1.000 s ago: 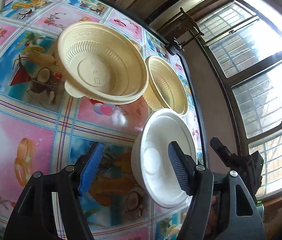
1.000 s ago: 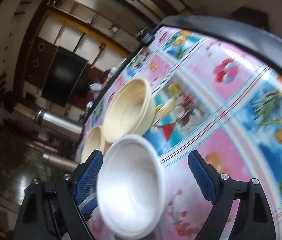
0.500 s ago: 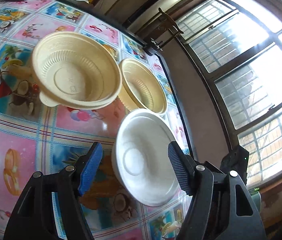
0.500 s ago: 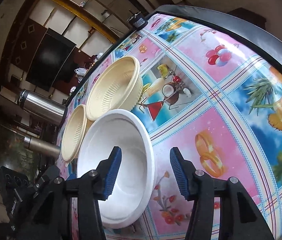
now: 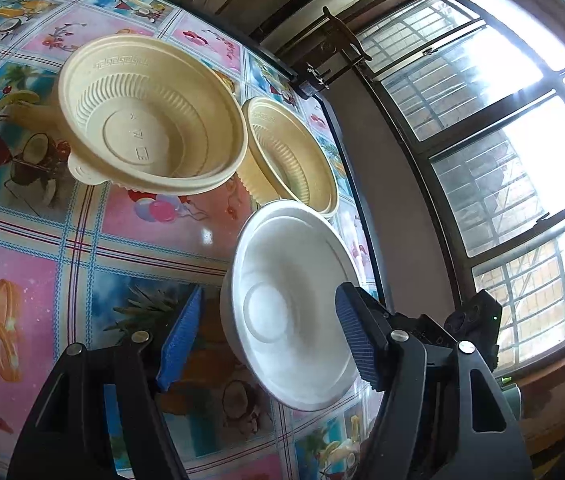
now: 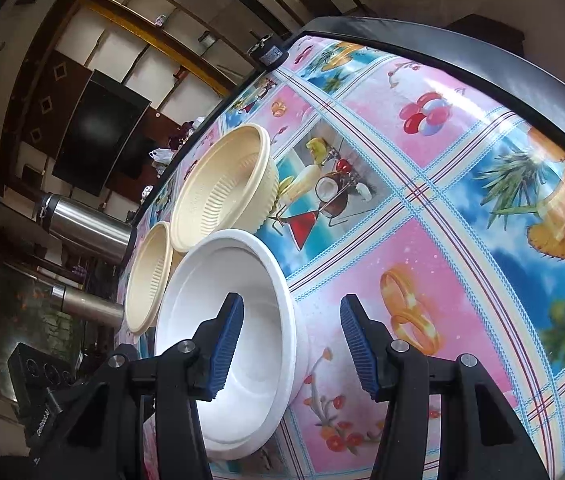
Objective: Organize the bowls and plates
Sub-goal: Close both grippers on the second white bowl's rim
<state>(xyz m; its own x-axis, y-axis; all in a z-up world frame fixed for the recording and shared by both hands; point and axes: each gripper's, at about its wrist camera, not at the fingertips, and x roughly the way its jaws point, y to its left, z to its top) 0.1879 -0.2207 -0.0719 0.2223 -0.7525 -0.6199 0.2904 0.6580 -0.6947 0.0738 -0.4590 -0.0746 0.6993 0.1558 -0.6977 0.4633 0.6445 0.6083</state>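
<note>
A white foam bowl [image 5: 282,304] sits on the patterned tablecloth [image 5: 22,280] near its right edge. My left gripper [image 5: 268,338] is open, one finger left of the bowl and the other over its right side. In the right wrist view my right gripper [image 6: 292,344] is open and straddles the white bowl's [image 6: 210,276] near rim, one pad inside and one outside. Beyond it stand a large beige ribbed bowl [image 5: 150,120] [image 6: 218,188] and a smaller beige bowl [image 5: 294,156] [image 6: 148,276], side by side and touching.
The table's dark edge [image 5: 346,152] runs close past the bowls, with a barred window [image 5: 502,140] beyond. Two steel flasks [image 6: 86,224] [image 6: 90,308] stand off the table's far side. The tablecloth [image 6: 442,200] stretches to the right.
My right gripper narrowed from wide open and came over the white bowl's rim. The left gripper's view shifted a little, and its fingers stay apart around the bowl.
</note>
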